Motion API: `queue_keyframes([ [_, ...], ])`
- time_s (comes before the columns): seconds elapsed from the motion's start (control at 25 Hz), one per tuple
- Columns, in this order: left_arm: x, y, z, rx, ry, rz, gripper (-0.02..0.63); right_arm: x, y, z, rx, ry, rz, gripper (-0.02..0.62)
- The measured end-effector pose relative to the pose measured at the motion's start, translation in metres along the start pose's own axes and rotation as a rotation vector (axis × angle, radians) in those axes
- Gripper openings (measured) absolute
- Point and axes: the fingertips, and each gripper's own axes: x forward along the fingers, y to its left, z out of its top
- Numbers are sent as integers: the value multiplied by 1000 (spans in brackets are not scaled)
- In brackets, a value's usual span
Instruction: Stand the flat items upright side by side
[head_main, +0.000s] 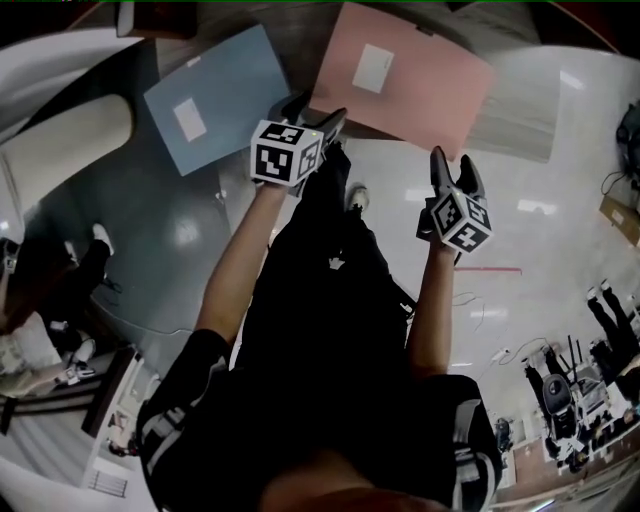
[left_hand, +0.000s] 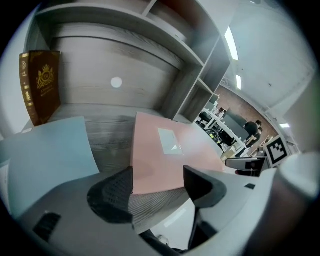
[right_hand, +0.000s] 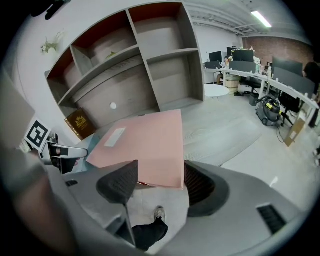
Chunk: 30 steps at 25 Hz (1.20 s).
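Note:
A pink folder (head_main: 400, 85) with a white label lies flat on the grey wooden shelf surface (head_main: 290, 40). A blue folder (head_main: 215, 95) lies flat to its left. My left gripper (head_main: 318, 115) hovers at the pink folder's near left corner. Its jaws are open, and the folder's near edge (left_hand: 165, 150) shows between them with no pad pressing on it. My right gripper (head_main: 455, 170) is open just short of the folder's near right corner (right_hand: 145, 145), which overhangs the surface edge. A brown book (left_hand: 40, 85) stands upright at the back left.
An open shelf unit (right_hand: 150, 55) with several compartments rises behind the surface. The person's legs and a shoe (right_hand: 159, 214) are below the edge. Desks, chairs and equipment (right_hand: 272, 107) fill the office at the right, over a glossy floor (head_main: 540, 230).

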Motion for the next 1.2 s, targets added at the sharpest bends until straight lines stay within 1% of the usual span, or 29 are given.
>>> queue_keyframes([
  [0.12,4,3,-7,-10,47,-2,313,2,-2,-6,13,14,1,302],
  [0.28,13,-7,-4,-40,75,-12,316,3,-16,-6,36,39,12,304],
  [0.48,17,-18,-1,-18,100,-52,322,7,-17,-3,52,46,38,304],
  [0.64,14,-22,-7,-12,112,-87,321,7,-20,-1,64,39,50,304],
  [0.76,10,-29,-15,4,115,-97,321,5,-23,-2,42,48,62,304],
  [0.88,3,-37,-25,1,115,-104,322,2,-28,-2,18,50,71,303],
  [1.08,-13,-63,-44,-37,86,-117,328,-15,-38,3,22,50,100,304],
  [1.2,-23,-73,-62,-63,80,-118,328,-22,-40,0,-13,66,111,303],
])
